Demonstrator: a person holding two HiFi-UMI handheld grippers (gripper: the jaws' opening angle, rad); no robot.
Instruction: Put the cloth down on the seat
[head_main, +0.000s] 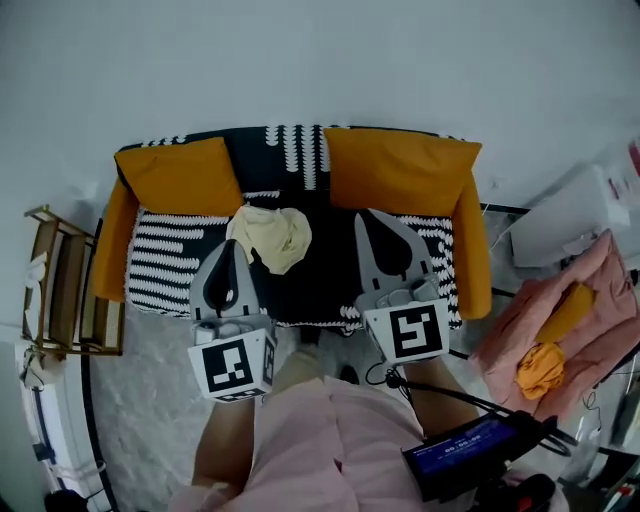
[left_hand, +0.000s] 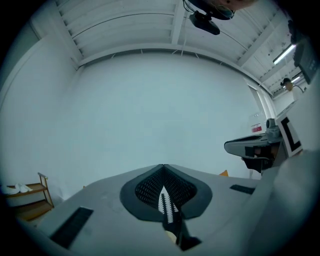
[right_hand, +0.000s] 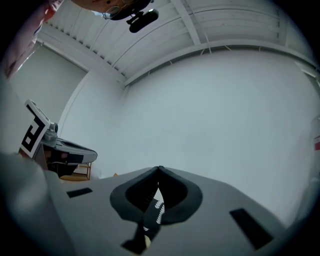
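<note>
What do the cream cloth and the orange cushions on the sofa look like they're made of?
Cream cloth: soft, thin textile, matte, perhaps cotton; it lies crumpled in loose folds. Orange cushions: matte fabric over what looks like soft filling; they are plump, with rounded edges and faint creases.

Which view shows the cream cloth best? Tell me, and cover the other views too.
The head view: the cream cloth lies crumpled on the sofa seat, seen whole. Both gripper views face the wall, giving at most a pale sliver past their jaws.
</note>
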